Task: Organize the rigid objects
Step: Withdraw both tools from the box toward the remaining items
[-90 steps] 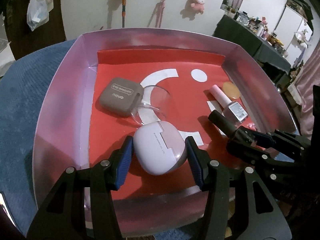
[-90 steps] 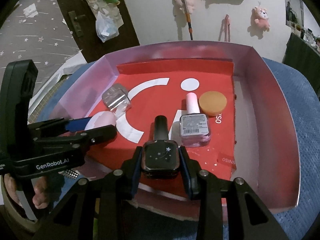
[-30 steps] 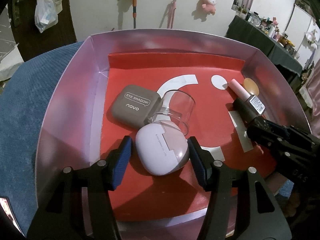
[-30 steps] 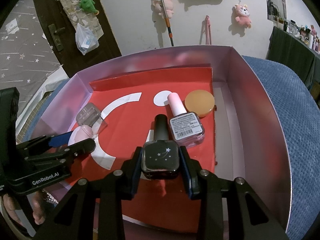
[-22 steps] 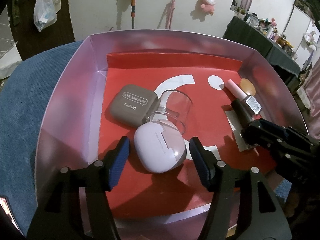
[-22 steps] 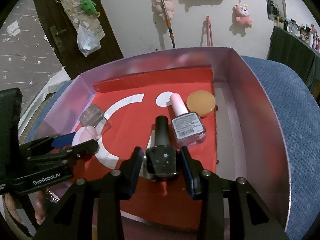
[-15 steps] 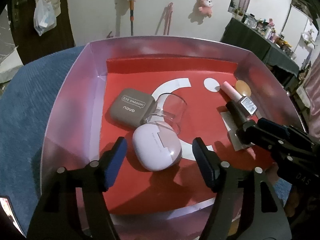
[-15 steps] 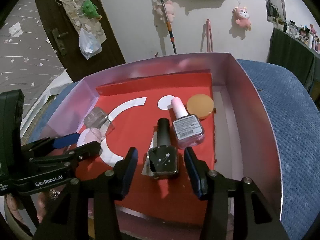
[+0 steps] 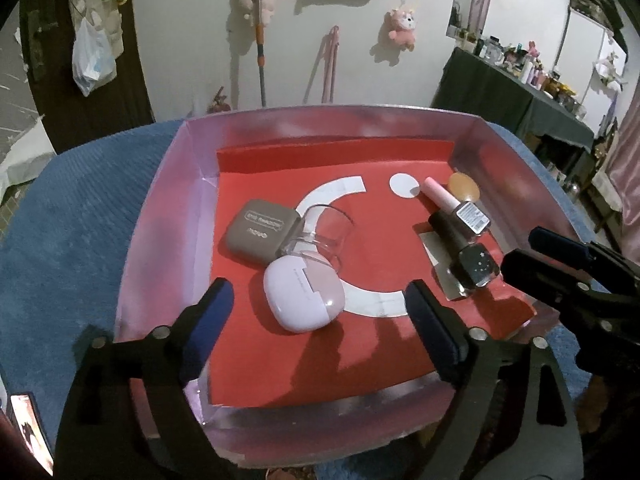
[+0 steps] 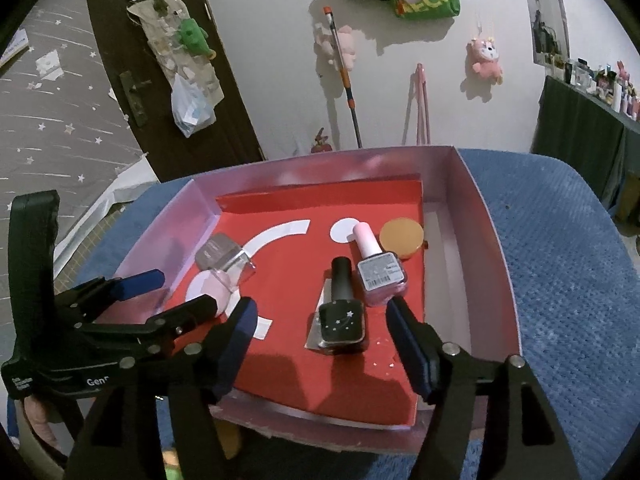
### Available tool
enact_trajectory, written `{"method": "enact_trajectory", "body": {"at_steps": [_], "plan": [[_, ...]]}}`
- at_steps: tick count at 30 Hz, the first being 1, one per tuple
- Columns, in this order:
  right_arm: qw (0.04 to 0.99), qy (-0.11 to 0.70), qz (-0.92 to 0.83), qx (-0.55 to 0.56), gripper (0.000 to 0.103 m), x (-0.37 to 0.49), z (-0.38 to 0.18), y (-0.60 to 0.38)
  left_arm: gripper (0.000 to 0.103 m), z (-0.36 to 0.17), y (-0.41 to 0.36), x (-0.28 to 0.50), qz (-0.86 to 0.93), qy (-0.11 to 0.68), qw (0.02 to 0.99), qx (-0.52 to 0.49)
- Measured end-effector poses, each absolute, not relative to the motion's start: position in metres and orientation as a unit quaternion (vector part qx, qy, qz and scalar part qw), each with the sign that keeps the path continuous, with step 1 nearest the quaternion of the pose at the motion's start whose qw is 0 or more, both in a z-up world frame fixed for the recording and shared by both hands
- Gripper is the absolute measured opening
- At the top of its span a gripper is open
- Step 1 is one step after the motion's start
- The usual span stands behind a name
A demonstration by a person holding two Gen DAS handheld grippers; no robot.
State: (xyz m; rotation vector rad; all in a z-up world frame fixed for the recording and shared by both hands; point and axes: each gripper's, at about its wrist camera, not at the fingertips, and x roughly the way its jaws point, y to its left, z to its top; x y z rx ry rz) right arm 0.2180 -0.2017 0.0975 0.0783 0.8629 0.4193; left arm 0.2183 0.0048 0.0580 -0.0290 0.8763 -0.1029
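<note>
We see shallow box [image 9: 168,216], silvery-pink walls, red liner with white arc. Left part: lilac oval case [image 9: 303,295] lying flat, grey-brown eyeshadow compact [image 9: 262,231] just behind it, clear glass cup [image 9: 326,232] on its side touching both. Right part: black nail polish bottle [image 10: 341,312] with star print lying flat, cap pointing away; pink nail polish bottle [image 10: 378,268] lying beside it, label up; round orange puff [image 10: 401,237] just behind.

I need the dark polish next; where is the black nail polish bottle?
In the right wrist view the black nail polish bottle lies on the box's red liner, right side, beside the pink nail polish bottle.
</note>
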Motion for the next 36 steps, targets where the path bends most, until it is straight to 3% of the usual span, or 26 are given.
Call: {"method": "enact_trajectory", "body": {"at_steps": [2, 17, 36], "plan": [[0.889, 0.409, 0.202, 0.04, 0.074, 0.215, 0.102, -0.202, 0.101, 0.062, 0.007, 0.215, -0.043, 0.414, 0.909, -0.012], [0.901, 0.38, 0.205, 0.047, 0.103, 0.192, 0.12, -0.206, 0.103, 0.077, 0.014, 0.192, -0.04, 0.387, 0.921, -0.018], [0.917, 0.347, 0.194, 0.033, 0.103, 0.157, 0.135, -0.206, 0.103, 0.091, 0.016, 0.154, -0.029, 0.352, 0.935, 0.001]]}}
